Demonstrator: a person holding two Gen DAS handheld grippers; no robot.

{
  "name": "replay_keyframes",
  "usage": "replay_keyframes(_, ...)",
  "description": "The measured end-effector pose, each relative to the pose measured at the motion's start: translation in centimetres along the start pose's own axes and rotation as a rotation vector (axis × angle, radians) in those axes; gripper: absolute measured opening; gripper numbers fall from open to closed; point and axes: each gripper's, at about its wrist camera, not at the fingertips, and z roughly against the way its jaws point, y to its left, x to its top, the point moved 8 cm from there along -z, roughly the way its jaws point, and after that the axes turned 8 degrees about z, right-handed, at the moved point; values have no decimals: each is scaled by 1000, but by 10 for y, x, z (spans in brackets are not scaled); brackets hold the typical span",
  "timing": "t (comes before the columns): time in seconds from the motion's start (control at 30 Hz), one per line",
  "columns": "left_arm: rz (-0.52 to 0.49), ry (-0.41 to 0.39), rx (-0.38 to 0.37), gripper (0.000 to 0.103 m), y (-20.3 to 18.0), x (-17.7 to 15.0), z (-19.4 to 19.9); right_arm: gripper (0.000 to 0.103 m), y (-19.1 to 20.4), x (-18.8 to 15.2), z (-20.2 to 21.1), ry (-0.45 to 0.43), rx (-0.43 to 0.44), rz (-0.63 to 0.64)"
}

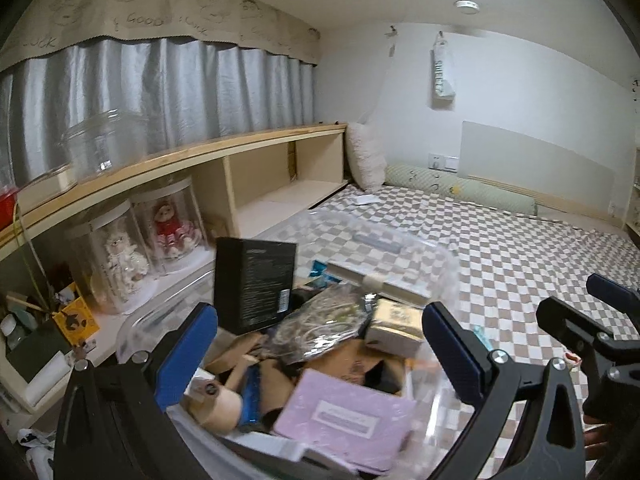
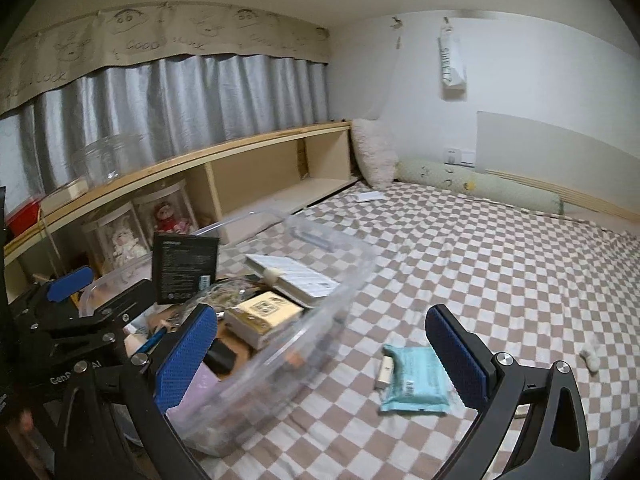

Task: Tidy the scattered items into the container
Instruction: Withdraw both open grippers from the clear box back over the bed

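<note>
Just below the open right hand-held gripper (image 2: 320, 356), teal packet (image 2: 416, 380) on bedspread (image 2: 500, 280).

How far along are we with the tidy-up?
Mostly done: the clear container already holds the black box, purple box and more. Both grippers, left and right, are open and empty. Left on the bedspread: teal packet and small white item.

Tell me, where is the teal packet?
In the right wrist view, the flat teal plastic packet lies on the checkered bedspread, right of the clear plastic container.

Open bedspread (image 2: 460, 264) beyond crammed container (image 2: 320, 320)
</note>
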Motion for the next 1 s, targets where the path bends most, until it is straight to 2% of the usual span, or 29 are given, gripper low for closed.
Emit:
replay_keyframes(0.43, -77, -36, -189, 103, -97, 13, 7, 103, -86, -2, 34, -14, -132, -62)
replay_keyframes(0.67, -86, -17, -284, 103, -147, 9, -1, 103, -125, -15, 40, 1, -177, -113)
replay_keyframes(1.0, -149, 48, -311, 103, -197, -19, -37, 103, -185, -47, 36, 44, -265, -205)
